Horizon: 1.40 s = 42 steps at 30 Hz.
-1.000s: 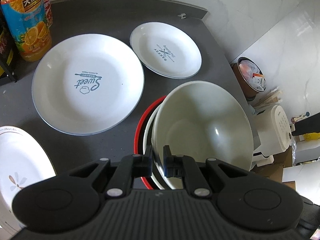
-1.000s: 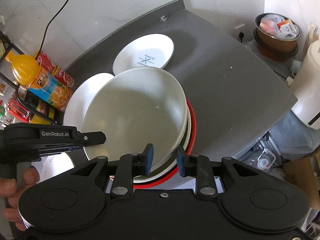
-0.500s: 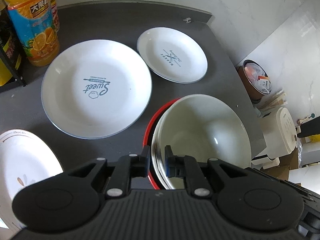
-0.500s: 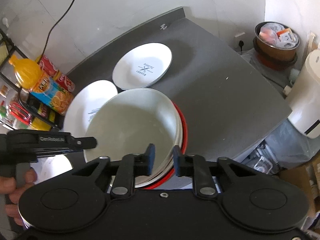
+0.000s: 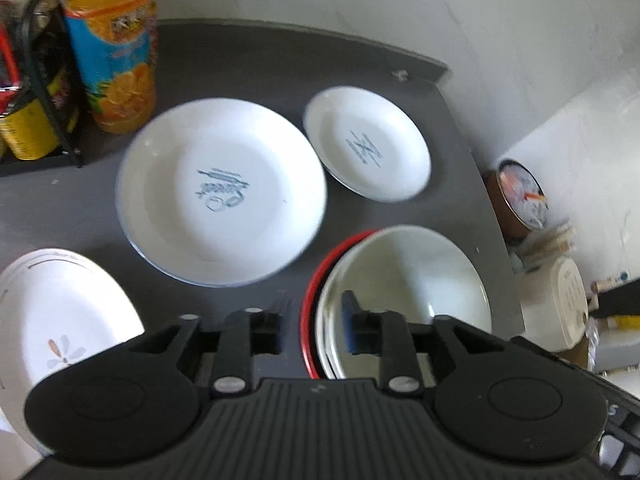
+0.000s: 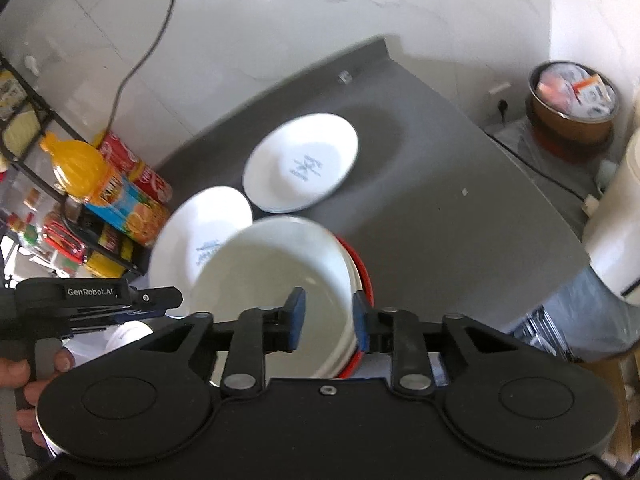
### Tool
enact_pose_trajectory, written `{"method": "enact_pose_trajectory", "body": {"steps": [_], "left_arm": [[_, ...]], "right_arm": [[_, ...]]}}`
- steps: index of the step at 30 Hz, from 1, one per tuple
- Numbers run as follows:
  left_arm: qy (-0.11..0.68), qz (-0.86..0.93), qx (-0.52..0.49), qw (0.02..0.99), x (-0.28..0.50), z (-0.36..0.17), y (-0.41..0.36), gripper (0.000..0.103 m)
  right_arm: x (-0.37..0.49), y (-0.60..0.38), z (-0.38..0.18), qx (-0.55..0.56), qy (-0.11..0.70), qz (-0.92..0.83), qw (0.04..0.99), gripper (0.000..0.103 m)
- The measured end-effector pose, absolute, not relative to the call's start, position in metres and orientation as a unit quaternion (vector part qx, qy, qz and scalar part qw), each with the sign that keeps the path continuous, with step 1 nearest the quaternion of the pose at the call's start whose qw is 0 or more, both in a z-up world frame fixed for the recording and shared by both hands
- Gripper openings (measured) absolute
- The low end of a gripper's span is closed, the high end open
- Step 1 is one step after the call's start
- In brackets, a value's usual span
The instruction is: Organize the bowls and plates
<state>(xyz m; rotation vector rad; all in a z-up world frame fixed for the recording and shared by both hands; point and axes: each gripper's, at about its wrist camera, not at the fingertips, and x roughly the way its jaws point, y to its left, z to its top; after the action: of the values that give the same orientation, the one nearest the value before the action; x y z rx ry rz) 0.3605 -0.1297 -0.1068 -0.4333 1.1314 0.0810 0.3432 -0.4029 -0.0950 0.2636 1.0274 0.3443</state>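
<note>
A stack of bowls (image 5: pixel 404 280) sits near the front right edge of the grey counter (image 5: pixel 248 60): a cream bowl on top, at least one white bowl under it, and a red one (image 5: pixel 310 316) at the bottom, so three rims can be counted, though blur makes the exact count uncertain. Three plates lie apart from the stack. Behind and to the left of it is the large plate (image 5: pixel 220 192) with blue lettering; directly behind it is the small plate (image 5: pixel 366 144), also lettered; to the left of it, at the counter's near edge, is a third plate (image 5: pixel 52 320) with a flower mark. One orange juice bottle (image 5: pixel 112 44) stands beyond the large plate, beside a black wire rack (image 5: pixel 48 100) of cans.

The left gripper (image 5: pixel 314 330) has its jaws spread wide on either side of the stack's near left rim, gripping nothing. The right gripper (image 6: pixel 328 318) is likewise wide apart, one pad inside the top bowl and one outside the rim, not pinching it. In the right view one hand (image 6: pixel 24 376) holds the left tool's handle.
</note>
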Motion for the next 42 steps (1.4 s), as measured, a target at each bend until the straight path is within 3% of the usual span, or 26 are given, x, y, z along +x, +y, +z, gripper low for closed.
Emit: {"method": "enact_pose_trajectory", "body": {"steps": [4,7,12,21,42], "left_arm": [[0.518,0.074,-0.212,0.825,0.357,-0.102,-0.123,0.045],[0.51,0.102,-0.218,0.826,0.355,-0.096,-0.119,0.049],[0.499,0.146,-0.231,0.822,0.35,-0.088,-0.109,0.052],[0.484,0.194,-0.249,0.816,0.343,-0.088,-0.069,0.054],[0.513,0.153,-0.241,0.81,0.374,-0.144,0.011,0.053]], "right_arm": [[0.356,-0.405,-0.092,0.125,0.481,0.19,0.846,0.035],[0.367,-0.403,-0.089,0.124,0.478,0.21,0.844,0.042],[0.382,-0.393,-0.083,0.122,0.469,0.245,0.84,0.044],[0.401,-0.358,-0.078,0.125,0.469,0.263,0.834,0.051],[0.438,-0.251,-0.129,0.134,0.543,0.185,0.808,0.053]]}}
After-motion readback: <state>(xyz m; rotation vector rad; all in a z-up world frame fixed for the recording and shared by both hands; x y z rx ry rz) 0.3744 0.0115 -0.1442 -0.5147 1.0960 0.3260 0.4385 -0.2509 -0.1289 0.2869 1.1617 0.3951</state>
